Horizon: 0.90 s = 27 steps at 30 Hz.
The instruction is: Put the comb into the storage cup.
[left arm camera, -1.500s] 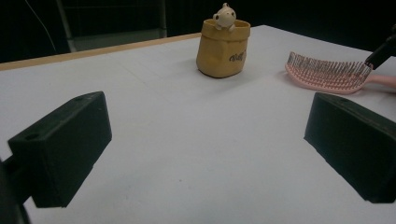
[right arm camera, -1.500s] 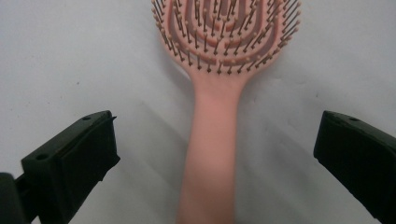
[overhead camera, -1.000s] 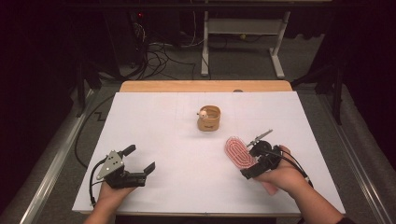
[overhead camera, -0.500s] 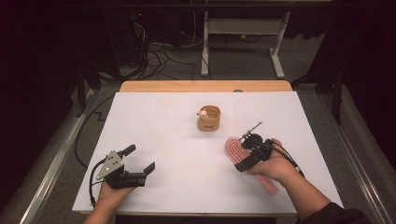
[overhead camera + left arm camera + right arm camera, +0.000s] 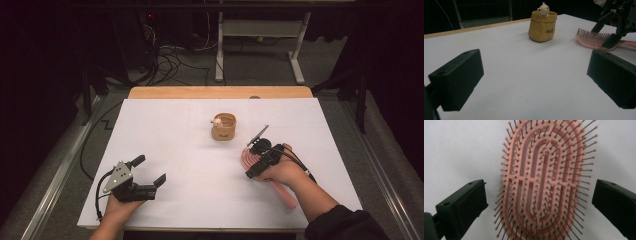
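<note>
White paper covers the table (image 5: 180, 140) from its near edge almost to the far one, where a strip of pale wood shows. On that sheet, toward the person's right, a pink hairbrush (image 5: 246, 159) lies flat with its bristles up; in the high view its handle runs back toward the near edge, under the right hand (image 5: 285, 171). The right gripper (image 5: 257, 162) hangs directly over the brush head with its jaws spread wide. In the right gripper view the oval, slotted head (image 5: 541, 182) sits between the two black jaws, one to either side and both clear of the bristles, so nothing is gripped. The left gripper (image 5: 150, 172) rests low on the near left part of the table, well apart from the brush, held in the left hand (image 5: 117, 210). Its jaws also stand wide apart, with bare paper between them in the left gripper view. Beyond the brush, near the middle of the far half, stands a small yellow-tan pouch-shaped pot (image 5: 223, 127), upright, with a little cream figure (image 5: 543, 9) perched on its rim.
</note>
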Available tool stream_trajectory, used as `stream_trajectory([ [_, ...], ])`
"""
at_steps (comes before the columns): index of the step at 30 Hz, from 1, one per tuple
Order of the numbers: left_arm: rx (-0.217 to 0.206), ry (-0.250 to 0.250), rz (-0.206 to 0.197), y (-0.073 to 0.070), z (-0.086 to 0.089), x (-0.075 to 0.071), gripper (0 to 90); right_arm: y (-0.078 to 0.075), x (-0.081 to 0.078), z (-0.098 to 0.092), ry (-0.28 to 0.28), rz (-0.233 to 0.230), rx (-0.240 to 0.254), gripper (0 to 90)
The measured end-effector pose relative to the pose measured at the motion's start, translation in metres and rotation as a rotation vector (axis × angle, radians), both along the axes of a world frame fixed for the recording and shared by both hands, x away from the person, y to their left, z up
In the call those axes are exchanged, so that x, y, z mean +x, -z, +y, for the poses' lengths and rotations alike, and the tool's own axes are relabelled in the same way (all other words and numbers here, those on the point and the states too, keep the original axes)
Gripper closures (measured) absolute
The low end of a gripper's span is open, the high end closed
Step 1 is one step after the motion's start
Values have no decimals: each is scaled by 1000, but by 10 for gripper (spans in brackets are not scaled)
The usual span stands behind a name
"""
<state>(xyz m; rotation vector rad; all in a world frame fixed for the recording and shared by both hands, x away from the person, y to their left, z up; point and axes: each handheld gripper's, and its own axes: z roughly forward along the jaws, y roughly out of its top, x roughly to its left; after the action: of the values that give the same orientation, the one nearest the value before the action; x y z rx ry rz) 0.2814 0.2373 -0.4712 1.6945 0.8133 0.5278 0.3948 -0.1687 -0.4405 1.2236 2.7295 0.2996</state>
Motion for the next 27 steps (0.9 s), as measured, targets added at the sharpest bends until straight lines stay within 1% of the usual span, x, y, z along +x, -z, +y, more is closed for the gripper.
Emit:
stream_trajectory([
  [1, 1, 1, -1, 0, 0, 0, 12, 1, 3, 2, -10, -3, -9, 3],
  [3, -1, 1, -1, 0, 0, 0, 12, 2, 5, 4, -7, 3, -13, 3],
  [4, -1, 1, -1, 0, 0, 0, 12, 3, 5, 5, 4, 8, -14, 4],
  [10, -2, 2, -4, 0, 0, 0, 12, 4, 9, 8, -3, 24, -23, 31],
  [11, -2, 2, -4, 0, 0, 0, 13, 4, 9, 10, 3, 31, -27, 49],
  [12, -2, 2, -4, 0, 1, 0, 13, 4, 11, 11, -7, 28, -28, 60],
  [14, -3, 2, -4, 0, 1, 0, 12, 4, 10, 13, 19, 42, -30, 75],
  [15, -3, 1, -4, 0, 1, 0, 13, 4, 12, 12, -4, 33, -32, 86],
  [23, -2, 2, -5, 0, 1, 0, 13, 4, 14, 10, 19, 46, -41, 152],
  [24, -2, 1, -6, 0, 0, 0, 13, 5, 16, 8, -13, 33, -42, 155],
  [25, -1, 2, -6, 0, 0, 0, 13, 4, 14, 10, 37, 50, -40, 159],
  [27, 0, 3, -5, 0, 0, 0, 14, 5, 15, 9, 29, 49, -37, 161],
])
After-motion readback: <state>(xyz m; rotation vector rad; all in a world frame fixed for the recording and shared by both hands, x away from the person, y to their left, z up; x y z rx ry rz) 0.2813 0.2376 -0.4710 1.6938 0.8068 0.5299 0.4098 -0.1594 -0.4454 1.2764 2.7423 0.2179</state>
